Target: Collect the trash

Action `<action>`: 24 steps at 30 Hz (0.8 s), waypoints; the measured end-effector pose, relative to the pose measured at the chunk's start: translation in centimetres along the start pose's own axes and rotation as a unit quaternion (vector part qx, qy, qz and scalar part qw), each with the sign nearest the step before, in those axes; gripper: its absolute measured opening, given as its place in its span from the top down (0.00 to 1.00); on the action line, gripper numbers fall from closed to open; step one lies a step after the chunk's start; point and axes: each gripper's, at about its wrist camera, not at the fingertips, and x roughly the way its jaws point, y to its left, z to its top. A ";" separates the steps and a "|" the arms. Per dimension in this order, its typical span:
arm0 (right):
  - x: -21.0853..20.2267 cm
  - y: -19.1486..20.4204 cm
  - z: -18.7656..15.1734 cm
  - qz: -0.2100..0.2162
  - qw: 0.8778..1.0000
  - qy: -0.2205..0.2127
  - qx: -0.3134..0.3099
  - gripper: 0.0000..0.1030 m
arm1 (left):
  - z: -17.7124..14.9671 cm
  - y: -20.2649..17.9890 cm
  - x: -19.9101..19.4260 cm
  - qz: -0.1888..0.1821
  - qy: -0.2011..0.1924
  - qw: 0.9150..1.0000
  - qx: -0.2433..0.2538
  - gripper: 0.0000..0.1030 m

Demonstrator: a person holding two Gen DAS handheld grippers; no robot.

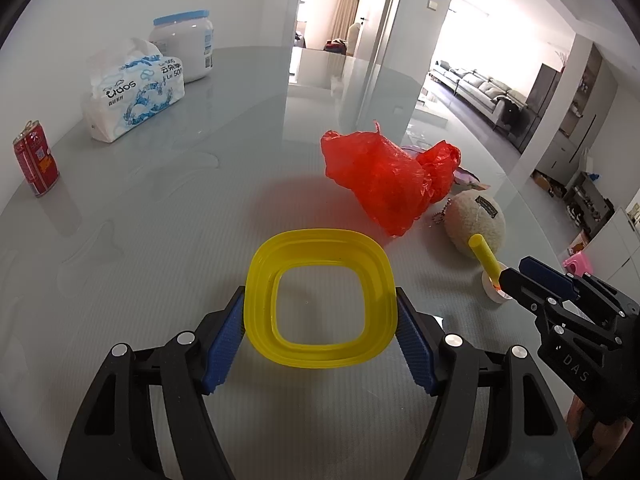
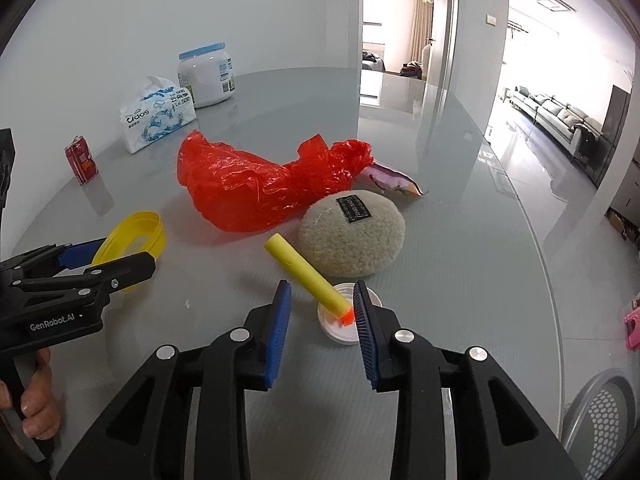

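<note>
My left gripper (image 1: 320, 300) is shut on a yellow square plastic ring (image 1: 320, 240), one pad pressing each side, low over the glass table (image 1: 160, 220). In the right wrist view the same ring (image 2: 136, 224) sits in the left gripper (image 2: 124, 256) at the left edge. My right gripper (image 2: 322, 286) is open. Between its fingers lies a yellow foam dart (image 2: 304, 272) with its orange tip resting on a small white lid (image 2: 340, 334); the pads do not press on it. A crumpled red plastic bag (image 2: 256, 184) lies farther back, with a torn purple wrapper (image 2: 394, 180) behind it.
A beige fleecy pouch (image 2: 352, 236) lies just beyond the dart. At the far left stand a red can (image 2: 82, 160), a tissue pack (image 2: 156, 116) and a white jar (image 2: 208, 76). The table's curved edge runs along the right, a chair (image 2: 600, 412) below it.
</note>
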 end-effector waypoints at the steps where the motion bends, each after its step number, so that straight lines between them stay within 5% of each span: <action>1: 0.1 0.4 0.1 -0.005 1.000 0.001 -0.010 0.68 | 0.1 0.1 0.0 0.000 0.000 1.000 -0.001 0.34; 13: 2.9 3.3 0.9 -0.071 0.994 0.013 -0.083 0.66 | 0.1 0.3 0.1 -0.001 0.000 1.000 -0.003 0.34; 18: 3.1 3.3 0.9 -0.066 0.994 0.010 -0.086 0.86 | 0.1 0.3 0.1 -0.002 0.000 1.000 -0.002 0.34; 24: 2.1 2.3 1.0 -0.042 0.998 -0.003 -0.053 0.88 | 0.1 0.3 0.1 -0.003 0.001 1.000 -0.002 0.34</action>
